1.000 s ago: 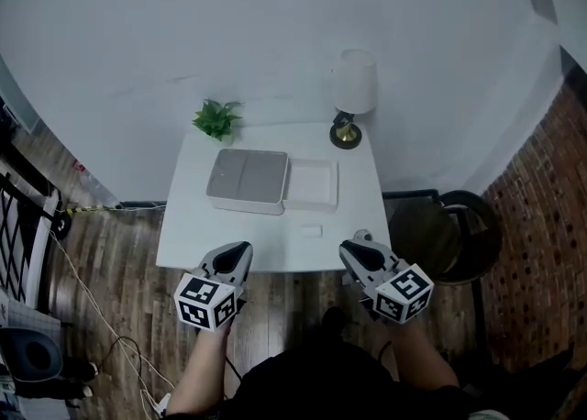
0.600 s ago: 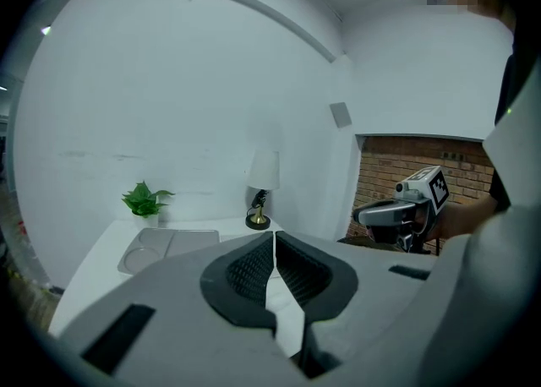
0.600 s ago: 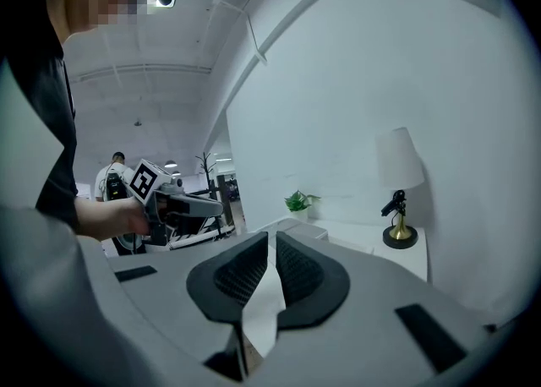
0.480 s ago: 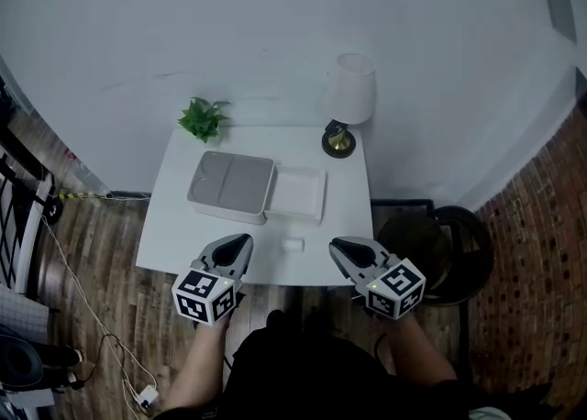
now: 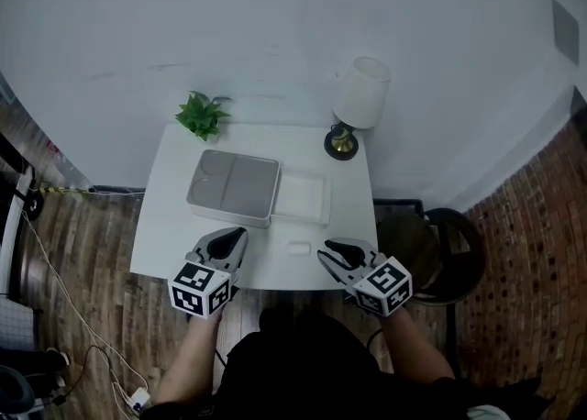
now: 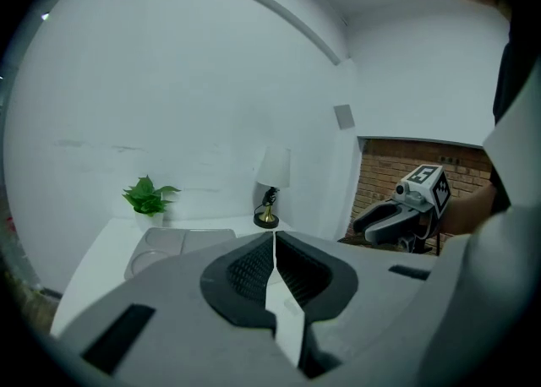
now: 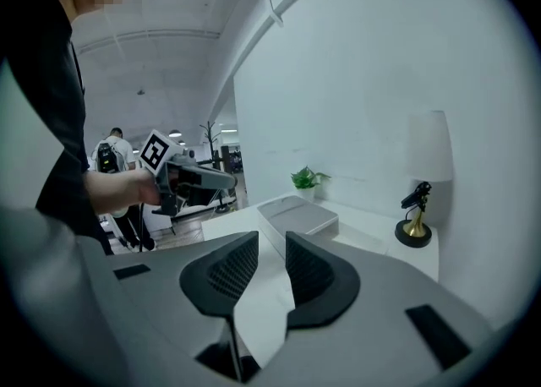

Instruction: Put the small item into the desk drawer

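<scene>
While the item [image 5: 299, 248] lies on the desk [image 5: 165, 244] between both tips, head view: right gripper [image 5: 323, 251] is placed just at its 3 o'clock, left gripper [image 5: 240, 233] at 9, the pulled-out drawer [image 5: 301, 198] at 12. Left gripper view: jaws are pressed together, empty. Right gripper view: jaws have just been opened, nothing between them. Item should be straddled squarely and pads lowered to desk level before closing.
</scene>
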`<state>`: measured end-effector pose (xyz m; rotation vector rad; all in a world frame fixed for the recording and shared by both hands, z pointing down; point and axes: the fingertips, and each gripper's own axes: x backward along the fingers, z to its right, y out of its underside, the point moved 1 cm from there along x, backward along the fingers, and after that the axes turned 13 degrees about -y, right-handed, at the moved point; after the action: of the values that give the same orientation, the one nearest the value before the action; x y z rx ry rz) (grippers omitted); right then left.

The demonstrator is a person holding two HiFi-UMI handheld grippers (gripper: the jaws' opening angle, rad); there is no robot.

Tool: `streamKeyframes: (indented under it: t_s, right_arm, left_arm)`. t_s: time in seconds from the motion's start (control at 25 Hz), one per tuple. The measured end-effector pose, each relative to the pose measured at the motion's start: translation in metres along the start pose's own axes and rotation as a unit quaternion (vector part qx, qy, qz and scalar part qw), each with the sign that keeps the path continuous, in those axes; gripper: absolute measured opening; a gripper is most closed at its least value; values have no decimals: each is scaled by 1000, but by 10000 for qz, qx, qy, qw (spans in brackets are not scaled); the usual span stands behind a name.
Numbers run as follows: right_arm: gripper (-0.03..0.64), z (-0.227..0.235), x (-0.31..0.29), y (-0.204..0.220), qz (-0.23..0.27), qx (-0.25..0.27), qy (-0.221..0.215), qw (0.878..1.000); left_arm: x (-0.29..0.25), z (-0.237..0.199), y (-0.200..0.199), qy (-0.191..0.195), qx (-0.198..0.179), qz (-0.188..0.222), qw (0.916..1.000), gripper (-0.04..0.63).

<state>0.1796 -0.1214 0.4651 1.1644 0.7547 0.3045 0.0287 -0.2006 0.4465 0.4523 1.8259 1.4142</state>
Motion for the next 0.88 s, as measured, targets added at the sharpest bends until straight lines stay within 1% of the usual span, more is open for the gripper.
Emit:
streamKeyframes:
  t_s: [0.12,0.24,0.36,0.48,0.64,0.76,0.88]
  right_arm:
    - [121,2,-20,21,-495,37,-28,9988]
    - [143,9,-37,39,-976,106,-93,9951]
    - [153,18,-52,54,-1288,104,-217,9914]
    - [161,34,-69,70,-1587,155,-392,9864]
    - [181,45,-87,98,-2232,516,-664,9711]
    - [184,50,-102,112,-2483,662,-872,9625]
    - [190,52,-115,127,-2781,741,-1119,9511]
  left_arm:
    - [-8,-12,7,60,105,-48,9999,17]
    - [-16,-10,19,235,125,-171,9995,17]
    - [-25,-10,35,308,184,-336,9988,17]
    - [-41,-17,44,269,168,-419,9986,17]
    - [-53,-15,63,219,416,-649,9968,17]
    - [-59,-9,78,242,442,-861,9950,17]
    - [-63,-2,87,290,499,-958,9937,17]
